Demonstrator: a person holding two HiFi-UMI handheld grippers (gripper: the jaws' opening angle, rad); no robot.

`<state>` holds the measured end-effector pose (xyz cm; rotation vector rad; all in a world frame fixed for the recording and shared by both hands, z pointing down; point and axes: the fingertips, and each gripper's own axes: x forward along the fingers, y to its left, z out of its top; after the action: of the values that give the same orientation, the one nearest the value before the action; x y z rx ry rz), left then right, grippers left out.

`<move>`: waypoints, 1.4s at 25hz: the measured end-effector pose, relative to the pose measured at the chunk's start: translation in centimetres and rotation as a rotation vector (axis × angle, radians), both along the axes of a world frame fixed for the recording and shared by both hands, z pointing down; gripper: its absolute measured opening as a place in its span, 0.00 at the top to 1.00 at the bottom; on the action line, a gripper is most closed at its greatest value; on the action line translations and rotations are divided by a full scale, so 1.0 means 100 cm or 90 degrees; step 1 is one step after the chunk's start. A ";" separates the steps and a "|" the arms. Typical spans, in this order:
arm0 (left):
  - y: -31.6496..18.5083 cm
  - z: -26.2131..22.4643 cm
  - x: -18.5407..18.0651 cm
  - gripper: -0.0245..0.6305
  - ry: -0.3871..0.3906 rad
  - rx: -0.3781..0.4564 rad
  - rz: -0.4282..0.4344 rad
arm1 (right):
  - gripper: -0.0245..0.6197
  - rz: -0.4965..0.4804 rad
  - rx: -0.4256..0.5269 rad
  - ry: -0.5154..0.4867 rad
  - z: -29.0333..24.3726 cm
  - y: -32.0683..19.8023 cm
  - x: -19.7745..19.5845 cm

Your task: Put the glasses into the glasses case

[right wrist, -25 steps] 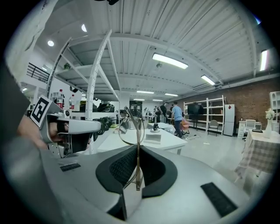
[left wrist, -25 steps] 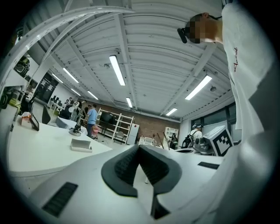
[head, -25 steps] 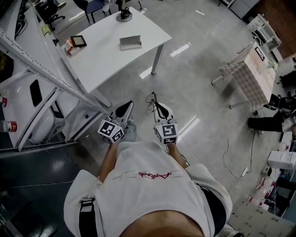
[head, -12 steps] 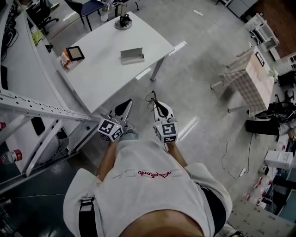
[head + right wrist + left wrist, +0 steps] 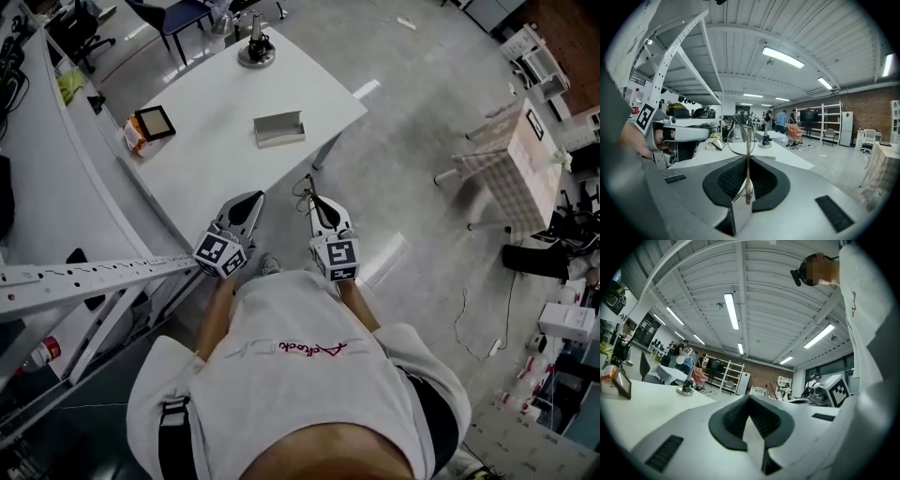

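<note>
A grey glasses case (image 5: 279, 128) lies on the white table (image 5: 206, 159) ahead of me. My right gripper (image 5: 312, 202) is shut on a pair of thin wire-framed glasses (image 5: 305, 190), which stick up and forward from its jaws just short of the table's near edge. In the right gripper view the glasses (image 5: 741, 135) stand upright, pinched between the pads of that gripper (image 5: 747, 187). The left gripper (image 5: 246, 208) hovers over the table's near edge beside it. Its jaws (image 5: 750, 416) are shut with nothing between them.
On the table stand a round-based holder (image 5: 255, 52) at the far end and a small black-framed item on an orange packet (image 5: 150, 125) at the left. A perforated metal rail (image 5: 84, 277) crosses at my left. A checked-cloth table (image 5: 511, 155) stands on the floor at right.
Both grippers have travelled forward together and the table has come closer, now lying right under their tips. The right gripper still holds the glasses; the left stays shut.
</note>
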<state>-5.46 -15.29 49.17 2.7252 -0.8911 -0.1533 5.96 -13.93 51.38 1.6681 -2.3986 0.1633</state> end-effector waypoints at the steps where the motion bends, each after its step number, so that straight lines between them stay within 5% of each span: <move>1: -0.003 0.002 -0.001 0.97 -0.001 -0.002 0.001 | 0.94 0.000 -0.004 -0.001 0.002 -0.002 -0.001; 13: -0.031 0.025 0.007 0.97 -0.004 -0.035 0.003 | 0.94 0.001 -0.040 -0.004 0.027 -0.033 0.007; 35: -0.161 0.057 0.008 0.97 -0.019 -0.091 -0.036 | 0.94 -0.032 -0.119 -0.013 0.071 -0.153 0.011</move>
<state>-4.67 -31.40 54.87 2.5785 -0.9504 -0.0568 7.05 -29.28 58.53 1.5292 -2.3560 0.3854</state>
